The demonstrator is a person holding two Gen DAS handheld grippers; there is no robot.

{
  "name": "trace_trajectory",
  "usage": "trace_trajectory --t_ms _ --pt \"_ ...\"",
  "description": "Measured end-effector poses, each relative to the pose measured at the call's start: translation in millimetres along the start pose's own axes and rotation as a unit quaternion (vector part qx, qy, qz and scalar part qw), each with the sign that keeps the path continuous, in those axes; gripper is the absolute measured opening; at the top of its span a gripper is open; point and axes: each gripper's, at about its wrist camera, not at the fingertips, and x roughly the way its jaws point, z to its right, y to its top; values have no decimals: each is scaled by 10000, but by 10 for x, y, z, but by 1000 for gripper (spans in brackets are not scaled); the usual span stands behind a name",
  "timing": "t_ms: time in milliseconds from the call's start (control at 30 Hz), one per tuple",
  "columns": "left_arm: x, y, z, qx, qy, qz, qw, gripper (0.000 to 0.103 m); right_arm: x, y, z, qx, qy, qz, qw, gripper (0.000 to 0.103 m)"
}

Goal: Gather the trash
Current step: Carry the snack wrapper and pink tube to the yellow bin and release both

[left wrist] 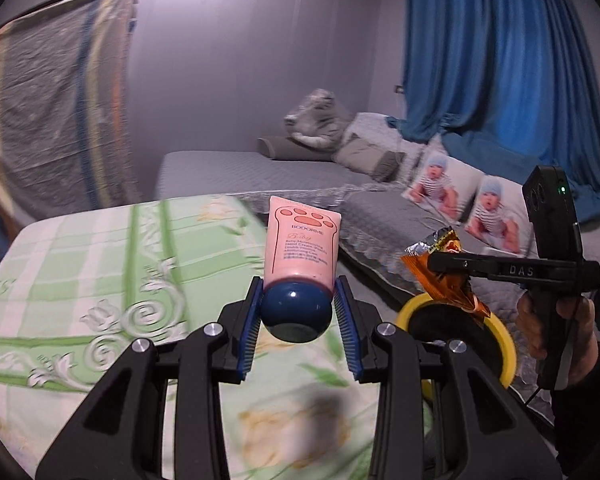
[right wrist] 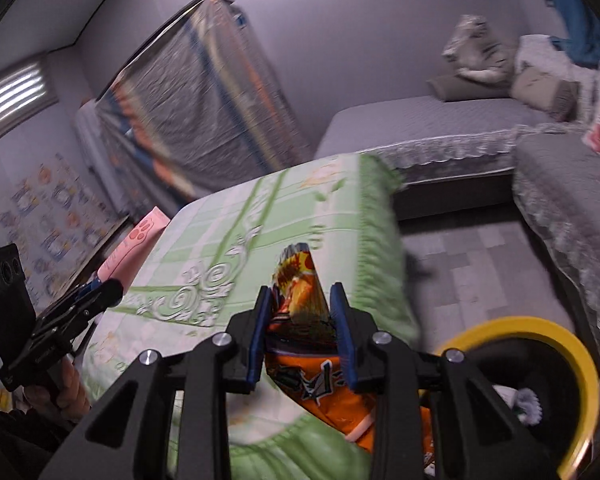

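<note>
My left gripper (left wrist: 298,310) is shut on a pink hand-cream tube (left wrist: 302,240) with a dark blue cap, held upright above the green patterned cover (left wrist: 100,280). My right gripper (right wrist: 300,324) is shut on an orange snack wrapper (right wrist: 300,292). In the left wrist view the right gripper (left wrist: 440,264) holds the wrapper (left wrist: 440,280) over a yellow-rimmed bin (left wrist: 500,332). In the right wrist view the bin (right wrist: 560,344) is at the lower right with white trash inside, and the left gripper (right wrist: 104,284) with the tube (right wrist: 136,248) is at the left.
A grey sofa bed (left wrist: 260,172) with pillows and a plush toy stands behind. Baby-print cushions (left wrist: 460,196) lie on the right. Blue curtains (left wrist: 500,60) hang at the back right. A plastic-wrapped mattress (right wrist: 204,100) leans on the wall. Grey floor (right wrist: 480,264) shows beside the bin.
</note>
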Motion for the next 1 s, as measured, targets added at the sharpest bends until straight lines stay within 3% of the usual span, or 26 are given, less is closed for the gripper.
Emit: trace_trajectory --t_ms 200,333,500,633,800,833,933,1000 --pt "609 101 693 293 -902 -283 9951 34 -502 -275 678 824 -861 585 9912 28" --pt "1088 87 1110 409 -1291 -621 9888 34 -742 -467 1059 1333 -1468 836 9766 28" --pt "1584 -16 1430 376 -1625 -1058 9803 34 -808 -687 1418 2002 -1675 775 9622 29" --pt "1904 -122 1608 321 -1799 -1389 9733 34 -791 -839 1604 2372 -1543 667 9568 29" --pt "2044 -203 1714 256 -1766 -1485 9727 35 -784 -914 1710 2505 -1579 647 9529 34" --pt "2071 -194 1723 212 -1772 -1499 9725 39 -797 -921 1716 2503 -1615 656 9523 36" --pt "1978 -171 1652 72 -1640 -1371 9768 72 -858 -936 1727 2631 -1788 758 9450 60" --pt "1886 -144 1560 -29 -1583 -1226 9797 74 -894 -959 1760 2732 -1816 783 9414 61"
